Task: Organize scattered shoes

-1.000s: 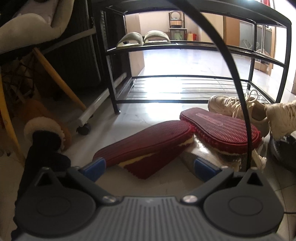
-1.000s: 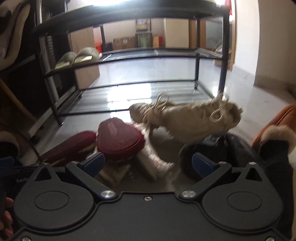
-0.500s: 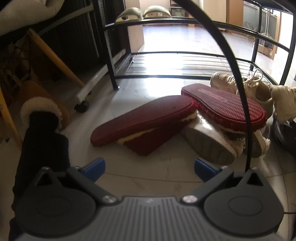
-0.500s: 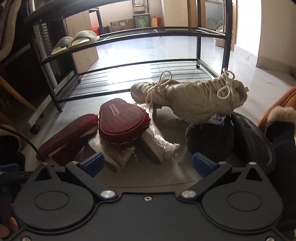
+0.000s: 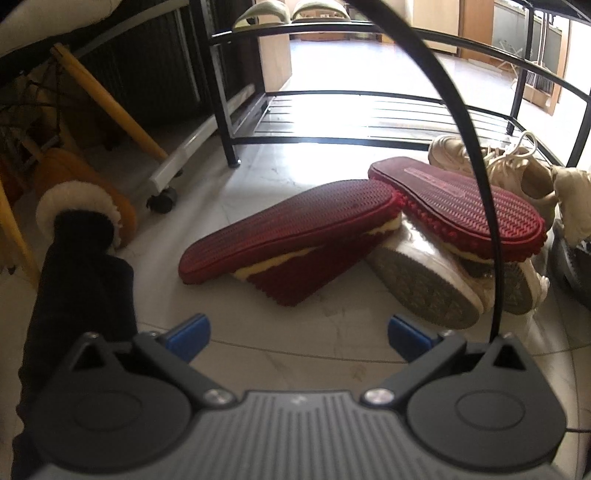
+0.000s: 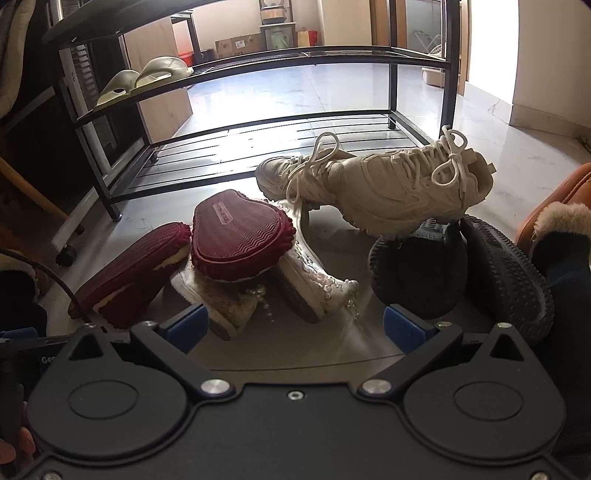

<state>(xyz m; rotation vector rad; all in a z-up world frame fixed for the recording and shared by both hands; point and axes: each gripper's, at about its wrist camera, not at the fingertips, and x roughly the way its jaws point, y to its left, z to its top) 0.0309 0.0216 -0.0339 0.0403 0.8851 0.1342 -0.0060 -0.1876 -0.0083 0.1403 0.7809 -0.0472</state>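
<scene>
A heap of shoes lies on the floor before a black shoe rack (image 5: 332,140) (image 6: 258,122). Two dark red slippers lie sole up (image 5: 295,221) (image 5: 461,203) (image 6: 129,273) (image 6: 240,236) over white shoes (image 5: 424,284) (image 6: 306,280). Beige lace-up sneakers (image 6: 399,184) (image 5: 498,166) rest on black shoes (image 6: 498,273). My left gripper (image 5: 298,334) is open and empty, a short way in front of the nearer red slipper. My right gripper (image 6: 294,328) is open and empty, just short of the white shoes.
Pale green slippers (image 6: 144,79) (image 5: 291,13) sit on the rack's middle shelf at the left. A yellow chair leg (image 5: 107,103) and a white castor frame (image 5: 177,173) stand to the left. Tan fur-lined boots are on my feet (image 5: 81,206) (image 6: 561,221). A black cable (image 5: 476,162) arcs across the left view.
Both grippers have tilted downward and drawn back a little, so the shoe heap shows more fully. No shoe has moved. Both grippers stay open.
</scene>
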